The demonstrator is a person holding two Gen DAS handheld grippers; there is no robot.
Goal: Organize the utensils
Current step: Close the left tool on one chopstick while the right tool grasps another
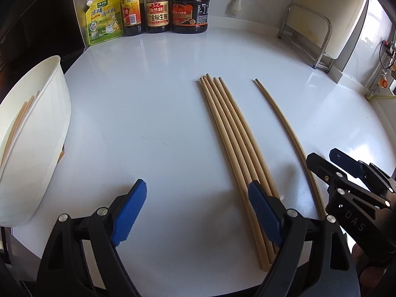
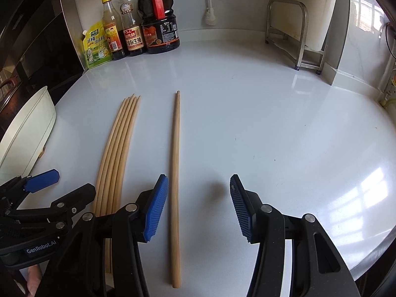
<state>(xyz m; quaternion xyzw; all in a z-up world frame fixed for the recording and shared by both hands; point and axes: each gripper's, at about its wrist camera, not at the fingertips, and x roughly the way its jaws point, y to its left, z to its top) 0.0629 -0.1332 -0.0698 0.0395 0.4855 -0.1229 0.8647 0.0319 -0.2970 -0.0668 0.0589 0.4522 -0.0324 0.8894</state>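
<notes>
The left gripper (image 1: 196, 212) is seen spread wide above the white counter (image 1: 148, 99), nothing caught between its blue pads; the right-hand pad (image 1: 264, 217) overlaps the near ends of a bundle of five wooden chopsticks (image 1: 230, 136), though contact cannot be judged. The bundle is laid from 6 o'clock toward 12. A single chopstick (image 1: 284, 128) is set apart at 3 o'clock of it, beside the right gripper (image 1: 329, 160) entering at 4 o'clock. A white tub (image 1: 42, 128) holding more sticks is placed at 9 o'clock. Sauce bottles (image 1: 158, 7) and a yellow-green pouch (image 1: 104, 17) are lined at 11 o'clock, a metal rack (image 1: 319, 32) at 2 o'clock.

From the right wrist, the right gripper (image 2: 199, 205) is shown half parted and empty. The single chopstick (image 2: 175, 185) is seen just inside its left pad (image 2: 154, 210), clear of both. The bundle (image 2: 116, 153) lies at 9 o'clock, with the left gripper (image 2: 49, 188) at 8 o'clock and the tub (image 2: 29, 128) beyond it.
</notes>
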